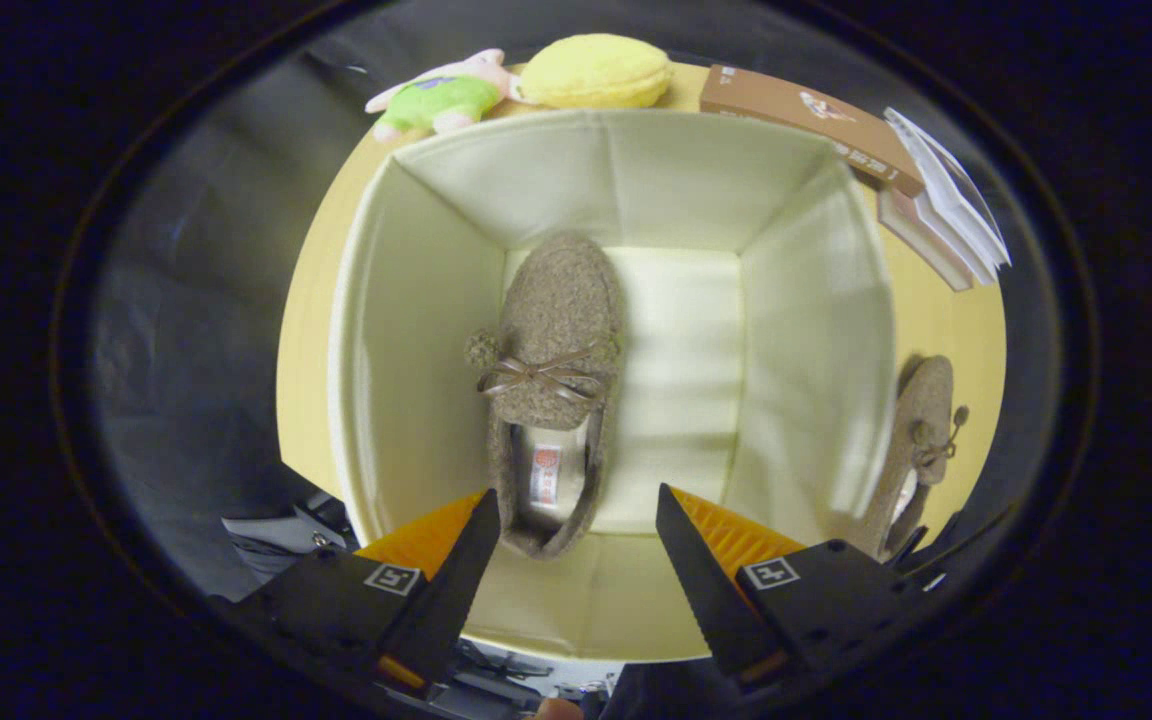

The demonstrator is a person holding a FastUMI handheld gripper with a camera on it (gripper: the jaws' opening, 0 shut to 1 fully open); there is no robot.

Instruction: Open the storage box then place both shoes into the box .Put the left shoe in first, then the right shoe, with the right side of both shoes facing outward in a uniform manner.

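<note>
- We look straight down into the open storage box (866, 330), which stands on the yellow counter (311, 330).
- One shoe (551, 390), brown and fuzzy with a bow, lies flat on the box floor toward one side wall, toe pointing away from the fingers.
- The hand-held gripper (576, 520) hovers above the box with its fingers spread wide and nothing between them; the heel of the boxed shoe sits just ahead of the gap.
- The second shoe (921, 440) lies on the counter just outside the box wall, beside one of the fingers.
- We judge the task about half done: box opened, first shoe placed, second shoe not yet fetched.
- We cannot confirm which shoe is left or right, nor whether its right side faces outward as required.
- The second shoe is partly hidden by the box wall and a finger.
- Beyond the box lie a plush toy (436, 98), a yellow cushion (596, 72) and books (816, 125).
</note>
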